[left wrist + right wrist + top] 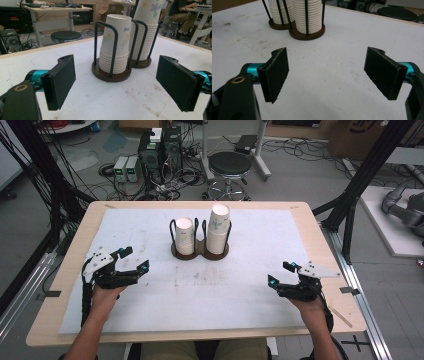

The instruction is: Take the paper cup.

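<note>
Work had not visibly begun. Left gripper (134, 260) rested on the mat (150, 305) at the near left, jaws spread wide, nothing between them. It pointed toward the cup rack (200, 254) at mid-table, well apart from it. In the left gripper view the rack stood framed between the two black pads (61, 80), so I judged it aimed at the short stack (113, 47).

Rack held two stacks of paper cups, each inside its black wire loops on a brown base. Short stack sat at left in the high view, tall stack (218, 232) at right, the two bases touching. Both stacks looked untouched and seated. No loose cup lay on the mat.

Right gripper (281, 273) rested at the near right, jaws likewise wide apart and empty, well clear of the rack. Its own view showed the rack bases (307, 35) ahead and to the left.

Judgement: start position; reach, grasp and lift of a cup all remained.

Hard to make out:
- tall stack's top cut off in the left gripper view; both stacks' tops cut off in the right gripper view
- cup count in either stack unreadable
- whether the top cup sat loose or nested tight, not tellable
- mat carried faint stains; nature unclear
</note>
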